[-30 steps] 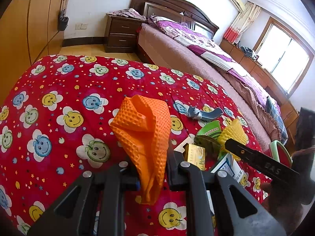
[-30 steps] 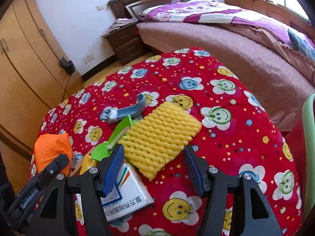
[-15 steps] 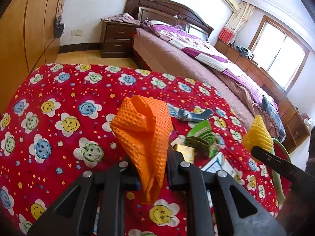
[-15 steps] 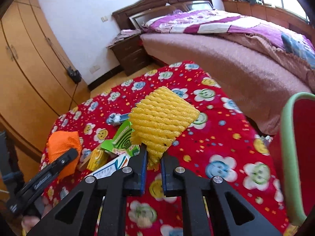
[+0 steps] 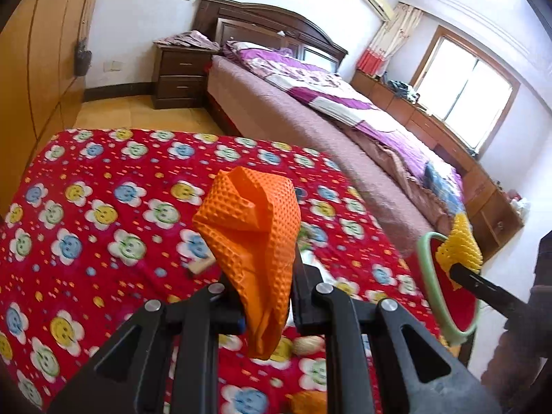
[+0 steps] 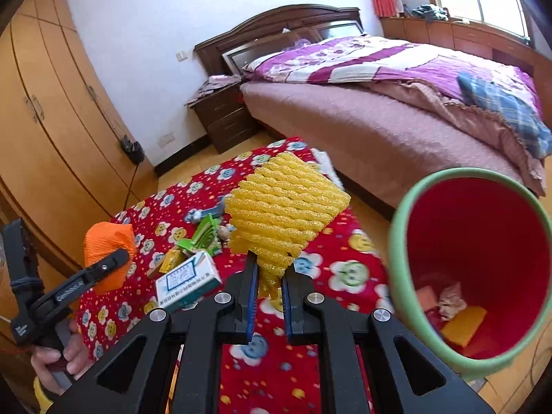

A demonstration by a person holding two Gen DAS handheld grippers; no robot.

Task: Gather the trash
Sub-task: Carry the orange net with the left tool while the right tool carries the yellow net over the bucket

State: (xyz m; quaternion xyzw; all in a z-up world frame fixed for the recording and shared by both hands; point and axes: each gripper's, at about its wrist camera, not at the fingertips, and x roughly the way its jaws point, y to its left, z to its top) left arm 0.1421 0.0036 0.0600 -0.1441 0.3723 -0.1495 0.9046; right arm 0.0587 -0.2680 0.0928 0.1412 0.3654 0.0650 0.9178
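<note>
The left gripper (image 5: pixel 267 296) is clamped on an orange dimpled sheet (image 5: pixel 250 241), which stands up crumpled from between its jaws and hangs a little below them. It is held in the air above the table, which is covered with a red cloth printed with smiling flowers (image 5: pixel 103 214). From the other side, the same orange piece (image 6: pixel 108 255) shows at the end of that tool, with a person's hand (image 6: pixel 58 355) wrapped around its handle at the table's near left corner.

The right gripper (image 6: pixel 269 286) is squeezed tight on the lower corner of a yellow foam net (image 6: pixel 284 207); the net fans out upward above the blue pads (image 6: pixel 253 296), lifted clear of the cloth. It is over the table's right side, close to a red bin with a green rim (image 6: pixel 396 238) that stands just off the right edge. Inside the bin lie a yellow piece (image 6: pixel 464 324) and some crumpled paper (image 6: pixel 450 302).

Still on the cloth, toward the middle of the table, are a white and blue box (image 6: pixel 188 281), a small yellow packet (image 6: pixel 172 258), a green wrapper (image 6: pixel 203 234) and a blue-grey piece (image 6: pixel 205 214) further back. A bed with a purple quilt (image 6: pixel 379 62) stands beyond the far edge of the table, with a dark nightstand (image 6: pixel 224 117) beside it and wooden wardrobes (image 6: pixel 45 120) along the left wall.
</note>
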